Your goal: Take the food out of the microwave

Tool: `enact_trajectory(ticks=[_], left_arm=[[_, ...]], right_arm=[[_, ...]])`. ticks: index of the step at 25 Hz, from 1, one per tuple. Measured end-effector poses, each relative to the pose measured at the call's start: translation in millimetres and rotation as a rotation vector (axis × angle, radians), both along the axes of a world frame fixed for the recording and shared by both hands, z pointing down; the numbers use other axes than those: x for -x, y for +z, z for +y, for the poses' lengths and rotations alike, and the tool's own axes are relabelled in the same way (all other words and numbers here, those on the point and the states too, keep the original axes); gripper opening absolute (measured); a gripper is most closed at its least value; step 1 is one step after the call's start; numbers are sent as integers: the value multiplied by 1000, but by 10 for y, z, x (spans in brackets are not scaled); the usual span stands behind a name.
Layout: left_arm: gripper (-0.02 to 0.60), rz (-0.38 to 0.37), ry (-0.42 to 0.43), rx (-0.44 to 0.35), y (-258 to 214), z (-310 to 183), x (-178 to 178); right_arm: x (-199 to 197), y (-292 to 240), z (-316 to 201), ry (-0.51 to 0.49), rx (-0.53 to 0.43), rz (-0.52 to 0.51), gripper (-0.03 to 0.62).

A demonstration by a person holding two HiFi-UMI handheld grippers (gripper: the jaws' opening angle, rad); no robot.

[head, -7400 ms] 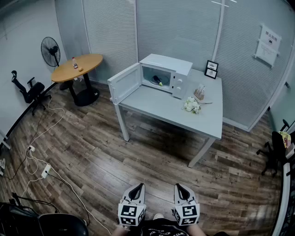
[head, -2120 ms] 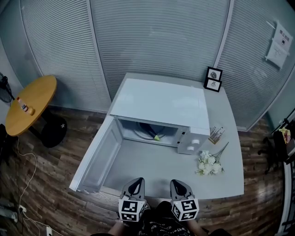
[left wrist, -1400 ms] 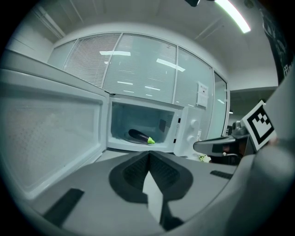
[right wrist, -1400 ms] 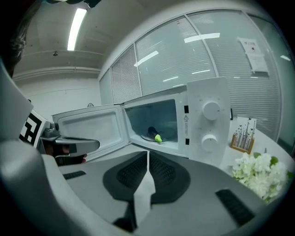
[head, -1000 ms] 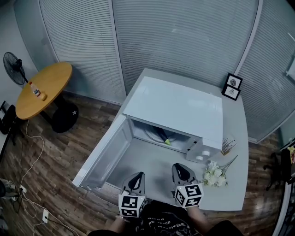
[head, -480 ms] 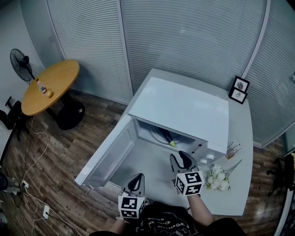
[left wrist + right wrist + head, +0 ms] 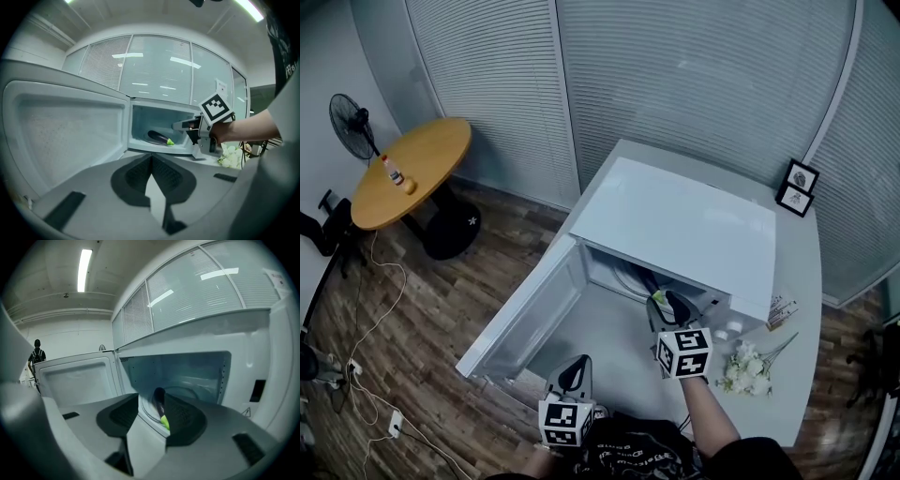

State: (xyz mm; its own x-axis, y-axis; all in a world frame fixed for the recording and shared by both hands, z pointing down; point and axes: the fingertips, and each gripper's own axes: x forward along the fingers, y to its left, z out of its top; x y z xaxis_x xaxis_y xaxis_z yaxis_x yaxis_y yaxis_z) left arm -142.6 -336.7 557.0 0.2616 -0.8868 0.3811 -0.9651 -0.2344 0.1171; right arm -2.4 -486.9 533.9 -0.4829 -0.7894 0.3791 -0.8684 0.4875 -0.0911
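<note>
left of the microwave (image 7: 675,225), well apart from it, a fan (image 7: 352,117) and a round wooden table (image 7: 412,173) stand on the wood floor (image 7: 441,300). the microwave's door (image 7: 520,314) is swung wide open to its left. the left claw (image 7: 573,373) sits low in front of the microwave, near the door's outer edge, its jaws closed with nothing between them. inside the microwave, a dark eggplant (image 7: 158,137) with a green end lies on the glass plate (image 7: 190,389). the right claw (image 7: 671,305) points into the microwave's mouth, its jaws opening and empty, the eggplant ahead of them and untouched. right of the microwave, white flowers (image 7: 748,366) lie on the grey table (image 7: 802,281); two framed pictures (image 7: 797,185) stand behind the microwave's right corner.
</note>
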Motion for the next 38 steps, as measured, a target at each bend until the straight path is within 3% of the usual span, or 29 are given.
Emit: enact_trajectory(ticks=[19, 38], left_arm=[[8, -19, -76, 54, 108, 82, 192], [8, -49, -120, 84, 126, 160, 365]], right_arm=[[146, 423, -544, -27, 84, 68, 175], [220, 794, -745, -56, 176, 133, 195]])
